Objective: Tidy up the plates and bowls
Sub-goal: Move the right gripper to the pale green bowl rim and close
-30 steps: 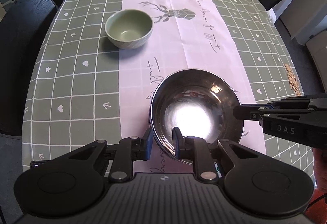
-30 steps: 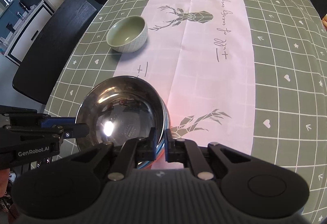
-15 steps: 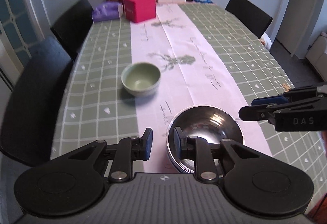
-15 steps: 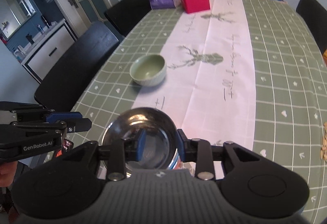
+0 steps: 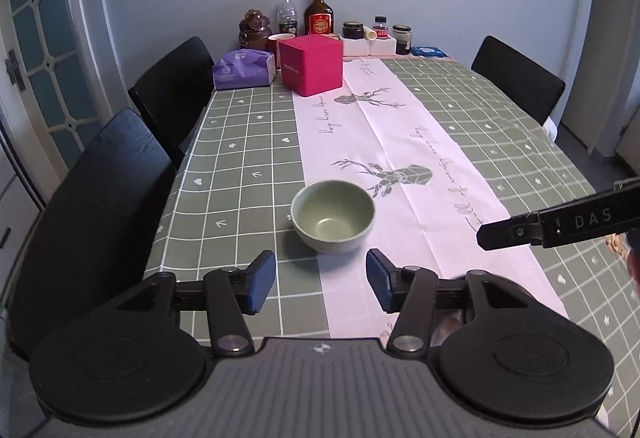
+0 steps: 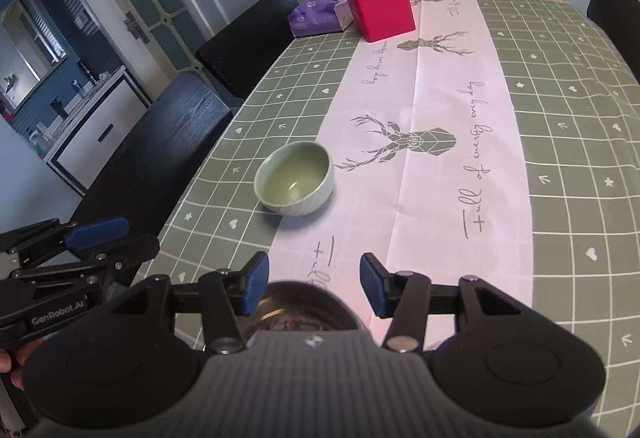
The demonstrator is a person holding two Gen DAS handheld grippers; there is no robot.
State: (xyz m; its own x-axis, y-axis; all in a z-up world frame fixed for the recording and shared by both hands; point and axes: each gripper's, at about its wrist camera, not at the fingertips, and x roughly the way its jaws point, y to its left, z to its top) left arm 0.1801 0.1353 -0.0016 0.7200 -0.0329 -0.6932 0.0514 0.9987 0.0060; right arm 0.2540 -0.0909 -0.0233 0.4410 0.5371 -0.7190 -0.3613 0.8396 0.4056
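While both grippers, left (image 5: pixel 320 280) and right (image 6: pixel 314 284), gaped with nothing held | steel bowl (image 6: pixel 298 312) set down near, under right gripper | green bowl (image 5: pixel 333 216) farther off, unstacked, judged next.

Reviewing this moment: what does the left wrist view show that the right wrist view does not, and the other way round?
Only the left wrist view shows the right gripper's black arm marked DAS reaching in from the right, and a black chair whole at the table's far right.

Only the right wrist view shows the steel bowl just below its own open fingers, a white cabinet in the side room, and the left gripper from the side.

Both show the green bowl empty and upright at the pink runner's left edge, the red box and the bottles at the far end.
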